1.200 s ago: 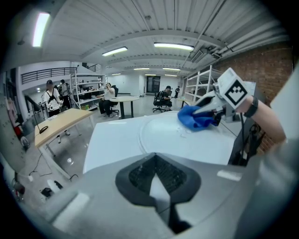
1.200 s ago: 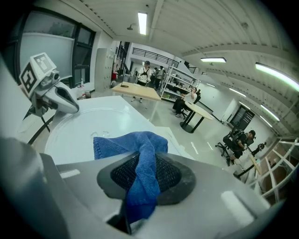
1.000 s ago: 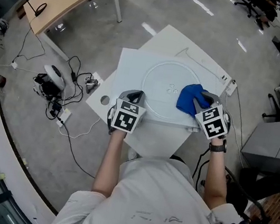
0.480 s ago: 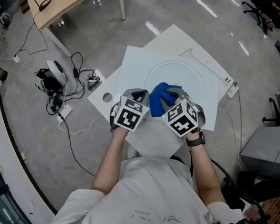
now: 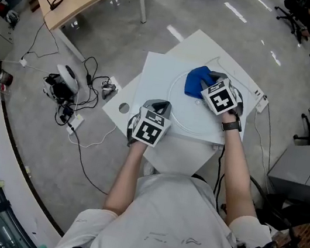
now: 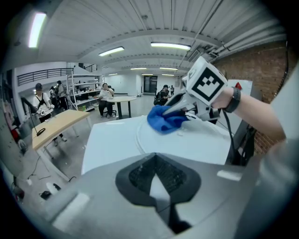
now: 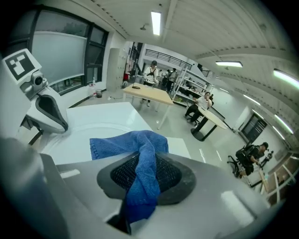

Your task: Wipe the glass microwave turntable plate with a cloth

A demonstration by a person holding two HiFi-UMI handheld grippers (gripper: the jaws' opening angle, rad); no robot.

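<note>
Cloth (image 7: 138, 158) pinched in right hand-held gripper (image 5: 211, 80) atop plate (image 5: 191, 118); left hand-held gripper (image 6: 158, 184) closed on plate rim.

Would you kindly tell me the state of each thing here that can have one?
glass turntable plate: lying flat on the white table.
blue cloth: bunched, clamped in the right gripper, resting on the plate.
right gripper: shut on the blue cloth.
left gripper: shut on the plate's near rim.

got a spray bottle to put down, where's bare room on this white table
Free: the white table strip left of the glass plate, toward the hole. Crowded: plate's far side, with blue cloth and right claw.
</note>
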